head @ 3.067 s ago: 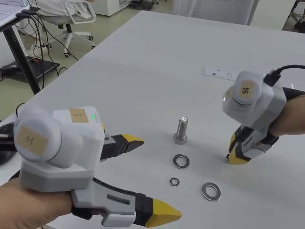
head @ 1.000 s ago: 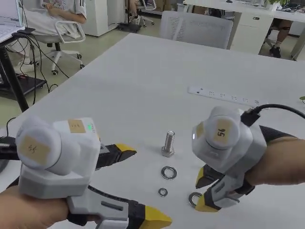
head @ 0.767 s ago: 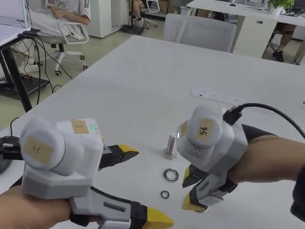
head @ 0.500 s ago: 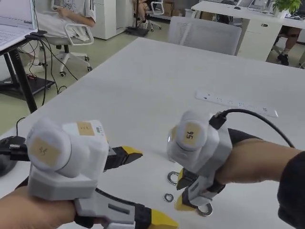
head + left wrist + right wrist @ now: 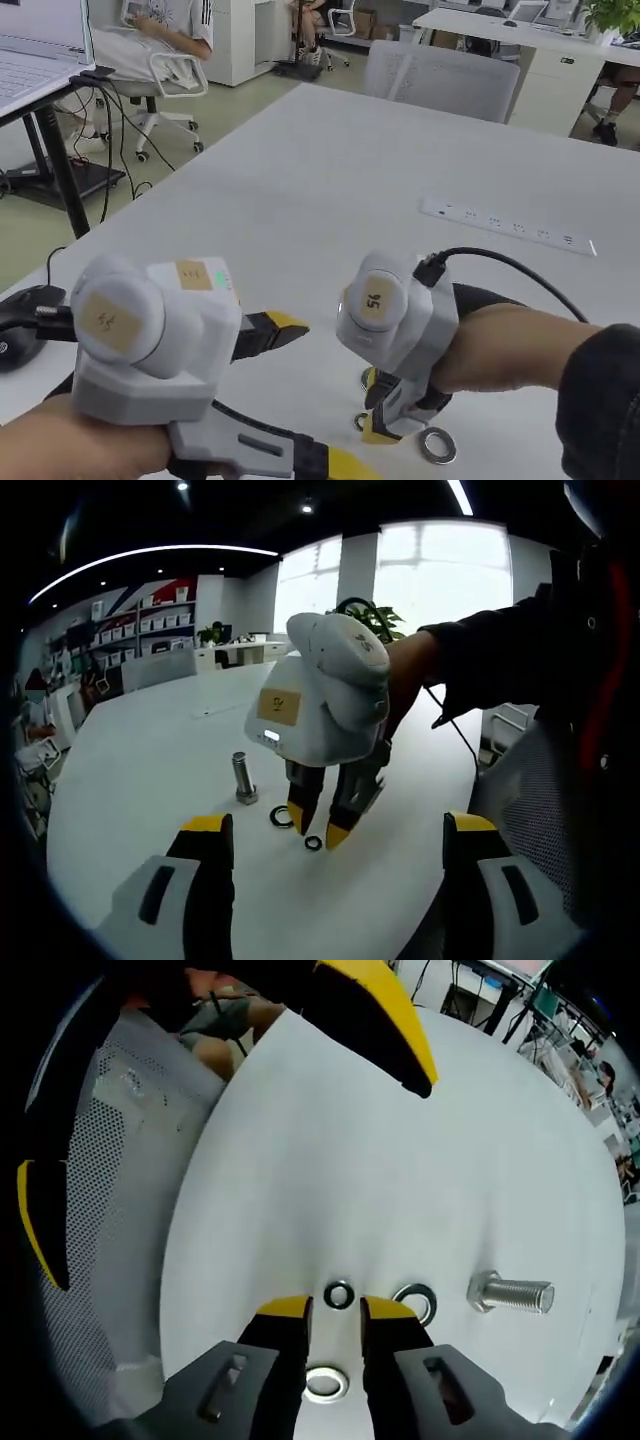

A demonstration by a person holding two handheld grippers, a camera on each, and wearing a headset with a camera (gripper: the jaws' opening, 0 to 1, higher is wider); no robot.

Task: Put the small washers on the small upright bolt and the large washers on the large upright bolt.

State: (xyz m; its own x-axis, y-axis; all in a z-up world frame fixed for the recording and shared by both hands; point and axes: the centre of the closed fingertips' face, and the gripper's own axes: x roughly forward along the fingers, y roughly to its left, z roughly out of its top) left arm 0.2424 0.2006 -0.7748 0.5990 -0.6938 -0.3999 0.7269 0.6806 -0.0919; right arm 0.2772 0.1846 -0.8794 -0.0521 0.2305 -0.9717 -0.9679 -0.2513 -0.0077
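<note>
Close to the table's (image 5: pixel 330 1160) near edge, the right claw (image 5: pixel 335 1308), narrowly parted, flanks a small washer (image 5: pixel 339 1295) near the upright bolt (image 5: pixel 512 1295), half hiding a large washer (image 5: pixel 426 1295); the left claw (image 5: pixel 337 825) is spread wide.

Head view: bright, even office light falls on the white counter (image 5: pixel 330 170) without glare. A faint, soft shadow lies under the right tool (image 5: pixel 371 405) at 5 o'clock. The left tool (image 5: pixel 318 395), close at 7 o'clock, is slightly soft. Left gripper view: windows (image 5: pixel 440 570) at 1 o'clock are blown out, the ceiling strip (image 5: pixel 150 552) at 11 o'clock bends with fisheye distortion, and the right tool is backlit. Right gripper view: the counter looks pale and washed, and the left tool's jaws at 12 and 9 o'clock are dark and blurred.
</note>
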